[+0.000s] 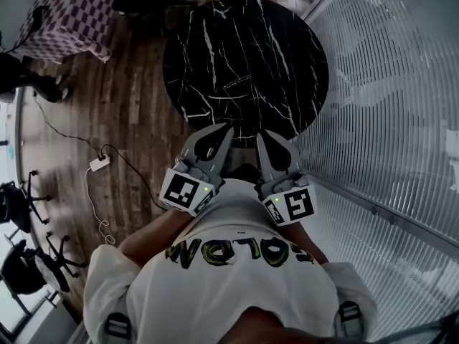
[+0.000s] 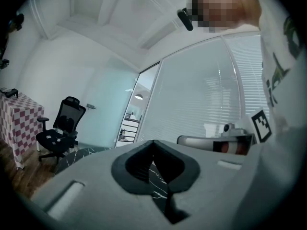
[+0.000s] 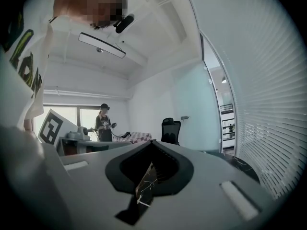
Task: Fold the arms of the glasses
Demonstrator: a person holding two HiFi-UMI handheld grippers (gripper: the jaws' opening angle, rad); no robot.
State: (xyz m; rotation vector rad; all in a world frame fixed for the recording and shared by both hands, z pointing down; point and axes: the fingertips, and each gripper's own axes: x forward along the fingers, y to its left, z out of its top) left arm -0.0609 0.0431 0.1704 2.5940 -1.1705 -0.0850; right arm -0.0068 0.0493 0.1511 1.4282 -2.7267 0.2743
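You held two grey grippers side by side close against your chest, the left gripper (image 1: 221,130) and the right gripper (image 1: 270,137), each carrying one cube with square markers. Both had their jaws pressed together with nothing pinched. In each gripper view only a sliver of veined tabletop showed through the notch behind the tips. Just ahead of both pairs of tips stood one round black marble table with white veins (image 1: 215,41). On it, well ahead of the jaws and clear of them, lay one faint thin outline that looked like the glasses (image 1: 238,84). It was too small and dim to tell how their arms lay. Left of the left gripper, one white power strip (image 1: 100,163) lay on the wooden plank floor (image 1: 136,99) with a dark cable running off it. Farther ahead on that side stood one checked-cloth table (image 1: 68,16), cut off by the frame edge. Black office chairs (image 1: 18,206) sat at the far left, also cut off, so you could not count them surely. Right of the right gripper ran a ribbed translucent wall (image 1: 387,106). Far beyond the right jaws one person (image 3: 104,121) stood, small and indistinct.
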